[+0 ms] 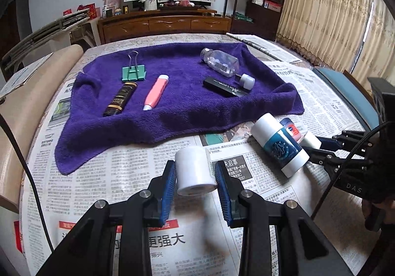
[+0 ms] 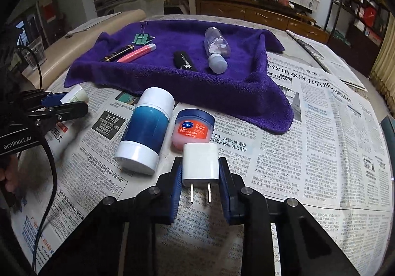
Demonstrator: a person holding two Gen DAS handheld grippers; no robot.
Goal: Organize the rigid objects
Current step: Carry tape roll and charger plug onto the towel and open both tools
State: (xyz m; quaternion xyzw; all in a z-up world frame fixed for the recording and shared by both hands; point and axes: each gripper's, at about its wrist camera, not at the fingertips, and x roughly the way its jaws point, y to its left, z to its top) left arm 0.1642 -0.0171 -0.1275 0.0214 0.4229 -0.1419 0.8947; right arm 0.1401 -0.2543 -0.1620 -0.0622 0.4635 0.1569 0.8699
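Right wrist view shows the largest loose piece, a blue bottle [image 2: 145, 131] with white ends, lying on the newspaper [image 2: 321, 132] just in front of the purple towel [image 2: 222, 93]; it is stiff and smooth, likely to roll, best taken across its middle. Beside it stands a squat lip balm jar [image 2: 193, 128], probably light. The right gripper [image 2: 200, 172] is clenched on a white charger plug [image 2: 200, 162], hard and slick, held by its flat sides with the prongs facing the camera. The left gripper [image 1: 195, 177] clasps a small white bottle [image 1: 195, 172] across its body, seemingly lifted clear of the paper.
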